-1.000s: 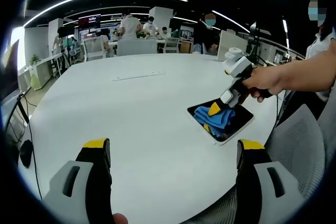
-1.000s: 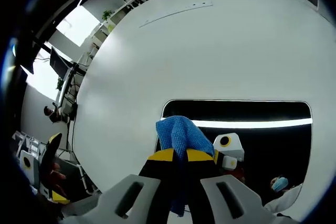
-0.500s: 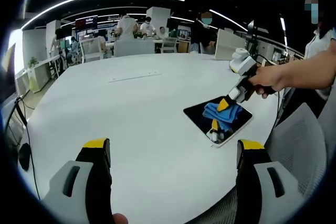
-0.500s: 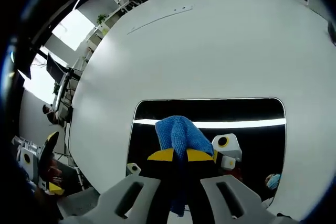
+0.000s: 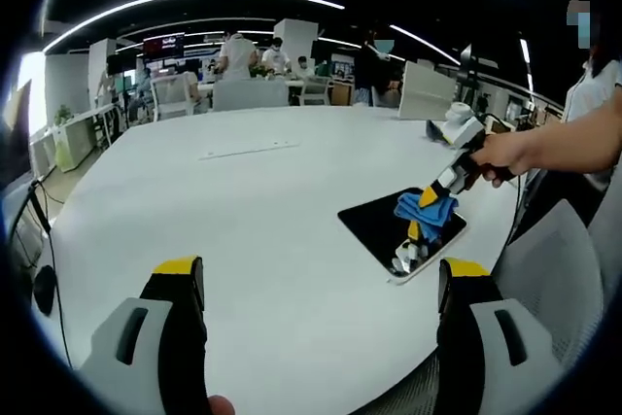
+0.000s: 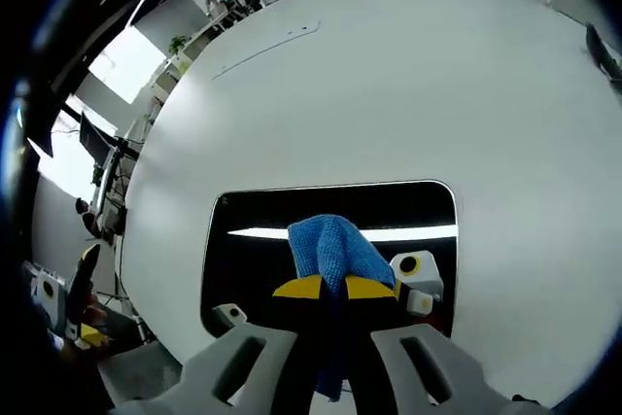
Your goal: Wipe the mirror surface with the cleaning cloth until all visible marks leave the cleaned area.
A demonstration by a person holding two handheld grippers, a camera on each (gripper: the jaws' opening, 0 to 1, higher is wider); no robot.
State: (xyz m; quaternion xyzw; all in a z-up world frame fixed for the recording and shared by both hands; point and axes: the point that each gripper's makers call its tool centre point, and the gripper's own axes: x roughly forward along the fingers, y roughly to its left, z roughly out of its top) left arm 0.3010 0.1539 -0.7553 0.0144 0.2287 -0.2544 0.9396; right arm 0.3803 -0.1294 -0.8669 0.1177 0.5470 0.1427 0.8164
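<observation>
A dark rectangular mirror (image 5: 387, 224) (image 6: 262, 250) with a white rim lies flat on the round white table (image 5: 243, 211), near its right edge. My right gripper (image 5: 429, 195) (image 6: 333, 288) is shut on a blue cleaning cloth (image 5: 426, 208) (image 6: 333, 248) and presses it onto the mirror's far right part. The glass reflects a ceiling light strip and the gripper itself. My left gripper (image 5: 321, 274) hangs open over the table's near edge, well to the left of the mirror, with nothing between its yellow-tipped fingers.
A person's hand (image 5: 505, 151) holds the right gripper. A grey mesh chair (image 5: 554, 269) stands at the table's right side. A thin pale strip (image 5: 248, 150) lies on the far table. Desks, chairs and several people fill the office behind.
The right gripper has dragged the blue cloth across the mirror toward its far right part. The left gripper has stayed open in place.
</observation>
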